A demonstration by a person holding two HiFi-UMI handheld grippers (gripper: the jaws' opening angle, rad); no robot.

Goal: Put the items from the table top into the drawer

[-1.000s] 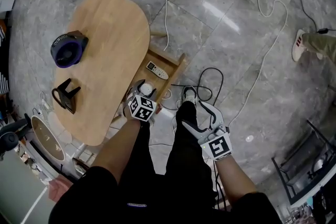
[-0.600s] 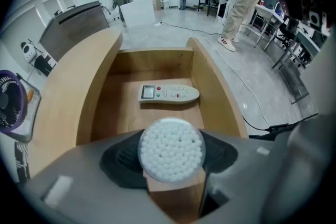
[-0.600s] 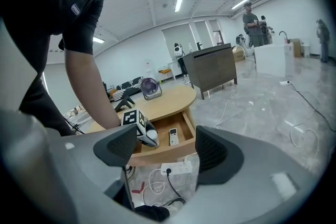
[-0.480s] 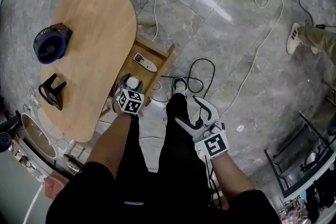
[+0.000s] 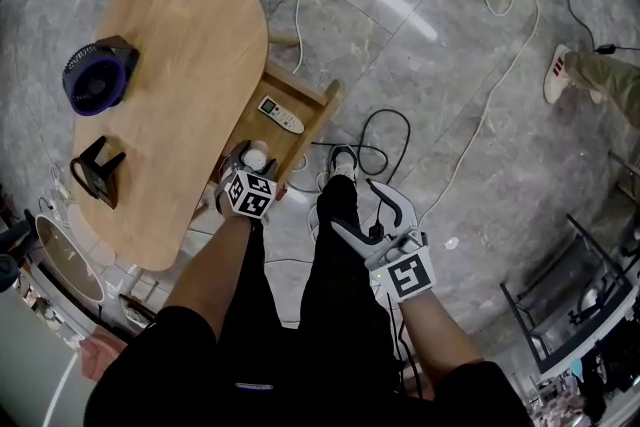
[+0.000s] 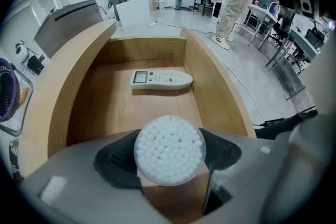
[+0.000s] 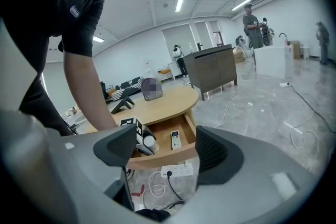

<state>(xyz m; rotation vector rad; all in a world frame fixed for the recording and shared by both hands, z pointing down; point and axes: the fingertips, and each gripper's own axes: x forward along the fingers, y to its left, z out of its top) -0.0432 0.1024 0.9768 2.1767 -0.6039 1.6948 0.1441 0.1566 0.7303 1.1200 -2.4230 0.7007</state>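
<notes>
Left gripper [image 6: 169,159]: jaws clamped on a round tub of cotton buds [image 6: 169,141].
Tub: held over one end of the open drawer [image 6: 79,93], between its walls.
Remote control [image 6: 161,80]: flat on the drawer floor near the opposite end, apart from the tub.
Right gripper [image 7: 167,152]: jaws apart, nothing between them, by the person's leg, away from the table [image 5: 190,35].
Table top: purple fan [image 5: 97,75] and black stand [image 5: 97,172] along the edge opposite the drawer.

the swab tub [image 6: 169,150] and remote [image 6: 161,80] are white.
</notes>
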